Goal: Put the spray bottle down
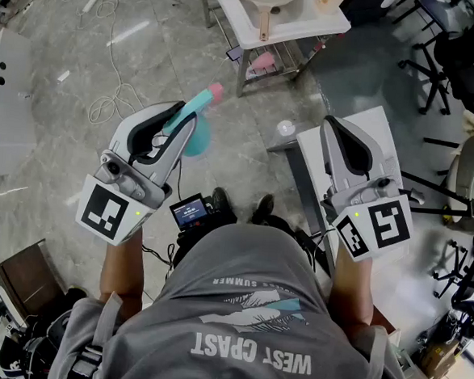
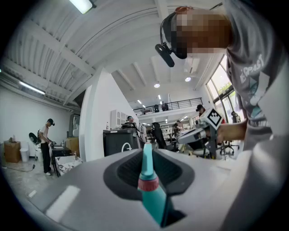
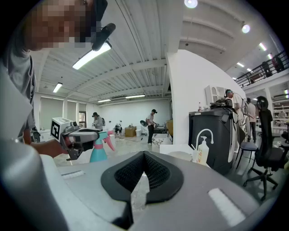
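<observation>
Presently: spray bottle (image 2: pixel 151 194), teal, clamped upright in left tongs (image 2: pixel 147 155); right tongs (image 3: pixel 143 155) together, empty, well apart.

In the head view the left gripper (image 1: pixel 180 117) covers the spray bottle (image 1: pixel 200 141)'s middle, apparently its trigger too.

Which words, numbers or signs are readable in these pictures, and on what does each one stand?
"WEST COAST": upside down on the person's grey T-shirt.
"SUMMER": smaller print above it; the word before is too blurred.
Small screen at the waist: too small to read.
Black cabinet: a white pump-bottle sign, no words.
Spray bottle: no print visible.
</observation>
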